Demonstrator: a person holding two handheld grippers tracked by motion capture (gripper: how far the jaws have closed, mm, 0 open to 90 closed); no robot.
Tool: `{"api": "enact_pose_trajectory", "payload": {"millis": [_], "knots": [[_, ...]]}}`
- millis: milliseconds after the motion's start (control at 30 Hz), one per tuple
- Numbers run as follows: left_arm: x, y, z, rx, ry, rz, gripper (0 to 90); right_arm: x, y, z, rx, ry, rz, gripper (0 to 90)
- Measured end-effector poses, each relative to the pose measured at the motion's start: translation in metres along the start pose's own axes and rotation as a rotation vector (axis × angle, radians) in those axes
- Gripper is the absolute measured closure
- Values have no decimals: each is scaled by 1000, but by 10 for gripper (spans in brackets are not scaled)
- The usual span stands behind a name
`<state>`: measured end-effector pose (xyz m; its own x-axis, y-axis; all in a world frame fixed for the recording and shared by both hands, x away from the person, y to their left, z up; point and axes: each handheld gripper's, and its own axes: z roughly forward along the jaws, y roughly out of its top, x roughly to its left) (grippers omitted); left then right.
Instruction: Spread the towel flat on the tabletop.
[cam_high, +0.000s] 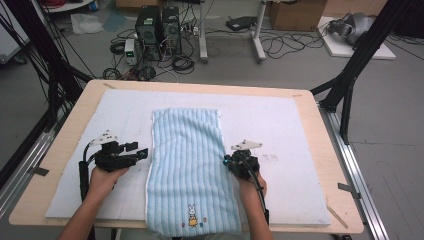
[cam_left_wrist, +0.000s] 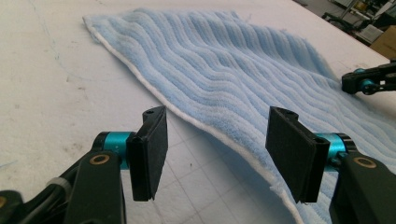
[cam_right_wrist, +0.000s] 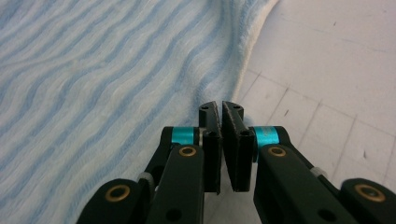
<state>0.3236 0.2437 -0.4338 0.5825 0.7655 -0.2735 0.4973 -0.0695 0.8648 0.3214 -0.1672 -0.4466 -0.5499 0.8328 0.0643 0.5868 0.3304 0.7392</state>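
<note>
Left gripper (cam_left_wrist: 217, 154) stood spread beside towel (cam_high: 189, 165), right gripper (cam_right_wrist: 220, 149) pressed together at its edge — pinch not confirmed — your next move: seat both on the hems.

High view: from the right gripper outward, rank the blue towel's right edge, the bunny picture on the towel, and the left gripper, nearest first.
1. Blue towel: its right edge lies right at the right gripper, whose jaws are shut.
2. Bunny picture: toward the person, on the towel's overhanging end.
3. Left gripper: across the towel, beside its left edge, jaws open.
</note>
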Motion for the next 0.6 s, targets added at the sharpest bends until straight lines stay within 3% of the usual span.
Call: {"api": "enact_pose_trajectory", "payload": {"millis": [333, 600], "knots": [[1, 12, 16, 22, -13, 19, 397, 5, -28, -28, -15, 36, 5, 866], [5, 18, 31, -5, -8, 36, 407, 0, -43, -45, -24, 33, 20, 865]]}}
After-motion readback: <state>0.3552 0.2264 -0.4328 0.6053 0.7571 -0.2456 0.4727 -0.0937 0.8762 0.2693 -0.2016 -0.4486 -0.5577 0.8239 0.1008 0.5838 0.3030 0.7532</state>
